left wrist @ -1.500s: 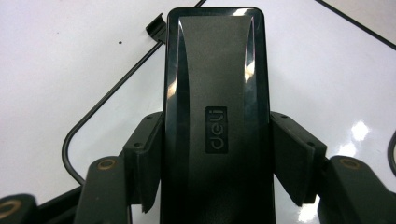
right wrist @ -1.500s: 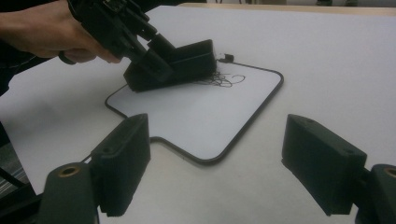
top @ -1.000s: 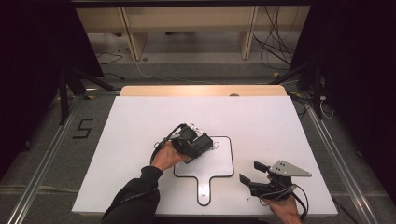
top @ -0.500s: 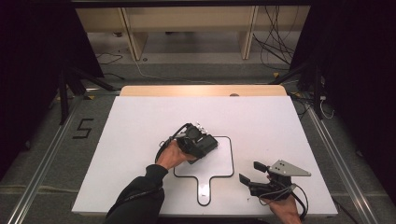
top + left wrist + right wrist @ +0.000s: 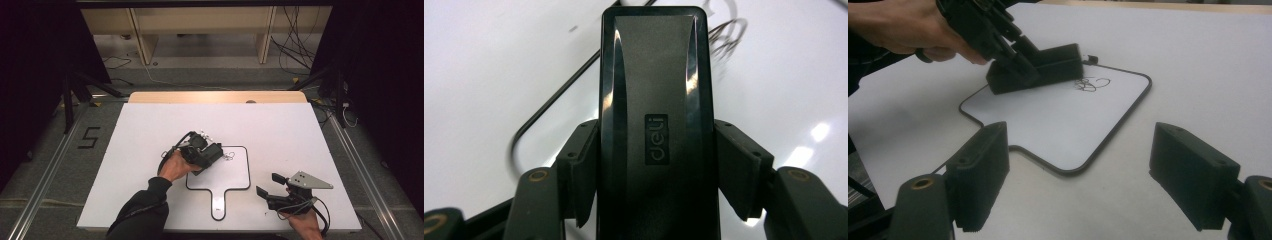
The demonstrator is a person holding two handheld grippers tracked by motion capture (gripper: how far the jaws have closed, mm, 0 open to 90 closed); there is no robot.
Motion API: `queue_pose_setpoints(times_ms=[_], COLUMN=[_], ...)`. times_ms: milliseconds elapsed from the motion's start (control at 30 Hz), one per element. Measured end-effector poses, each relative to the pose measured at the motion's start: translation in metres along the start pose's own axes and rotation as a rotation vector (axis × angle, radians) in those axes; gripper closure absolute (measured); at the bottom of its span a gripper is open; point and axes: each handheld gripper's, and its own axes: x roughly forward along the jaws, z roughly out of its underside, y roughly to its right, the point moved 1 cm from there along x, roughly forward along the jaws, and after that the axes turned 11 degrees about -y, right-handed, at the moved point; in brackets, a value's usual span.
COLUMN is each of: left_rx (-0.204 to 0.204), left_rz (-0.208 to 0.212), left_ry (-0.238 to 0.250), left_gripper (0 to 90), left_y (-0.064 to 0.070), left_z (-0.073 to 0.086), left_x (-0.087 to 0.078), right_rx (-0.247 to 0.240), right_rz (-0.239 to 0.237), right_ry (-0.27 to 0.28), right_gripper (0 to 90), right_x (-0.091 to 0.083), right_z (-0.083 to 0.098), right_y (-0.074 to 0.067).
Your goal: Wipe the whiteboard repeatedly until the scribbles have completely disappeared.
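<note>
Now the left gripper [image 5: 210,152], jaws clamped on a black eraser [image 5: 655,125], has slid right to a scribble [image 5: 1090,83] on the small whiteboard [image 5: 235,175], probably wiping; the right gripper [image 5: 272,186] waits open.

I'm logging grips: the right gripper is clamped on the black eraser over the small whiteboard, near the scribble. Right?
Wrong gripper. The left gripper clamps the black eraser, as the left gripper view shows, over the small whiteboard near the scribble.

"deli" on black eraser [image 5: 656,137]; "5" taped on floor [image 5: 88,137] left of table.
</note>
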Motion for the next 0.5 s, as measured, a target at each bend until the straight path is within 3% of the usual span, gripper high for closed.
queue_pose_setpoints(times_ms=[133,267,400,500], left_rx=[0.038,0.067,0.051,0.004], left_rz=[-0.002,0.007,0.022,0.016], left_ry=[0.005,-0.001,0.005,-0.005], left_gripper=[40.2,40.2,40.1,40.1], left_y=[0.023,0.039,0.032,0.017], left_z=[-0.023,-0.035,-0.031,-0.022], left_x=[0.009,0.014,0.013,0.009], right_rx=[-0.003,0.003,0.004,0.003], right_rz=[0.000,0.000,0.001,0.003], right_ry=[-0.002,-0.002,-0.002,-0.004], right_gripper=[24.5,24.5,24.5,24.5], right_x=[0.001,0.001,0.001,0.001], right_z=[0.000,0.000,0.000,0.000], right_y=[0.000,0.002,0.002,0.002])
